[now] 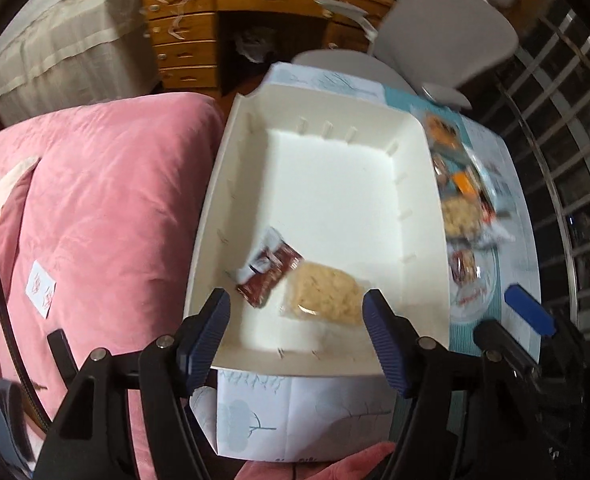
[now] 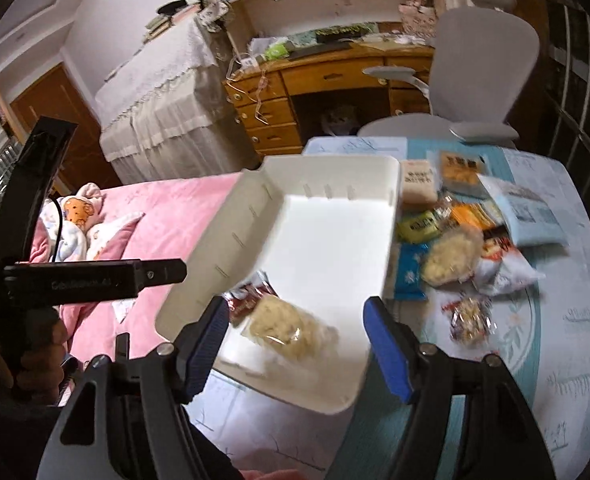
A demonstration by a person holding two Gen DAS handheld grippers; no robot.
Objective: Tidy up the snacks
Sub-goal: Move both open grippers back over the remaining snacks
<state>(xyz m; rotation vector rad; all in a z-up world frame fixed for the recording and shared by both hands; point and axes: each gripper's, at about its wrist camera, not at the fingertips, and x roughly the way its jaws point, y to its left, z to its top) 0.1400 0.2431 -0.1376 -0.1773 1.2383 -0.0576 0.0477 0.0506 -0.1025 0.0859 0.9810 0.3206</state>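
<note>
A big pink blanket point(image 1: 95, 208) covers the bed on the left. Next to it on the right is a table with a blue and white cloth point(image 2: 555, 360). A white tray point(image 1: 335, 184) sits on the cloth, close to the bed. Two snacks lie in the near left part of the tray: a pale crumbly snack in a clear bag point(image 1: 327, 294) and a small brown packet point(image 1: 269, 266), touching each other. A pile of other snacks point(image 2: 467, 236) lies on the cloth to the right of the tray. The left gripper point(image 1: 297, 338) hangs over the near end of the tray with its blue fingers apart and nothing between them. The right gripper point(image 2: 295, 344) is also over the near end, fingers apart, holding nothing.
</note>
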